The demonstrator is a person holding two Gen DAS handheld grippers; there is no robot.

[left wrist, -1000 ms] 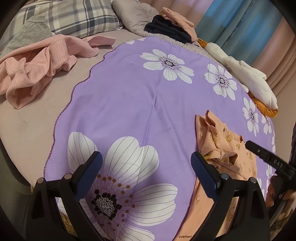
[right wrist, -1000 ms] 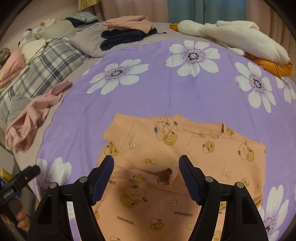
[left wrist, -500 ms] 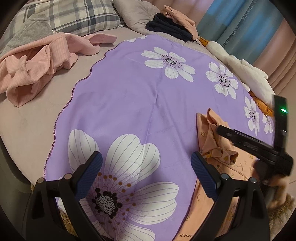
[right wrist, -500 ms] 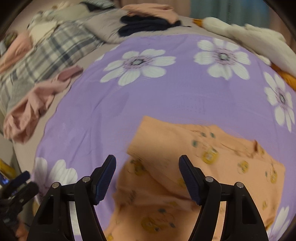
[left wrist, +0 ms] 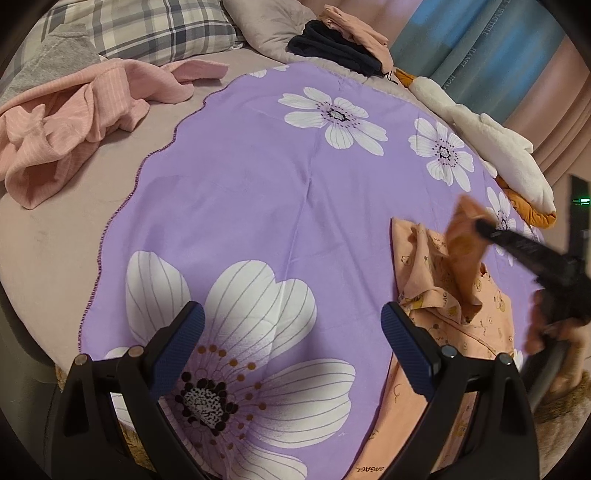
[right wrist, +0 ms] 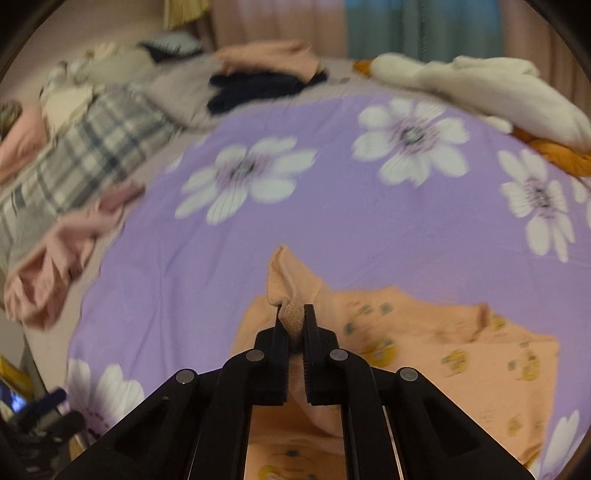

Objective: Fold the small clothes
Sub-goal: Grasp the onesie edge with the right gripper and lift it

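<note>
**On the purple bedspread: right gripper pinching the orange garment**

On the purple flowered bedspread [left wrist: 258, 192], toward its right-hand edge as your left camera sees it, lies the small orange garment [left wrist: 436, 288] with a cartoon print. It is partly rumpled, one fold standing up off the cloth.

Your right gripper [right wrist: 294, 317] is clamped on a bunched edge of that garment; the fabric [right wrist: 291, 291] shows squeezed between the two black fingers, and a peak of it rises just beyond the tips. In the left view the same gripper [left wrist: 484, 226] shows with orange cloth lifted at its tip, blurred.

Your left gripper [left wrist: 291, 332] hovers over the big white flower near the bedspread's near edge, jaws spread wide, nothing between the blue pads [left wrist: 181, 339]. Its right finger sits just beside the garment's near edge; whether it is touching cannot be told.

Other notes:
- Pink ribbed garment [left wrist: 74, 122] crumpled on the beige sheet off the bedspread's left edge.
- Plaid pillow [left wrist: 147, 29] at the far left.
- Dark folded clothing [left wrist: 332, 55] with a peach piece on top past the far edge.
- White plush toy [left wrist: 495, 147] with orange trim along the far right edge.
</note>
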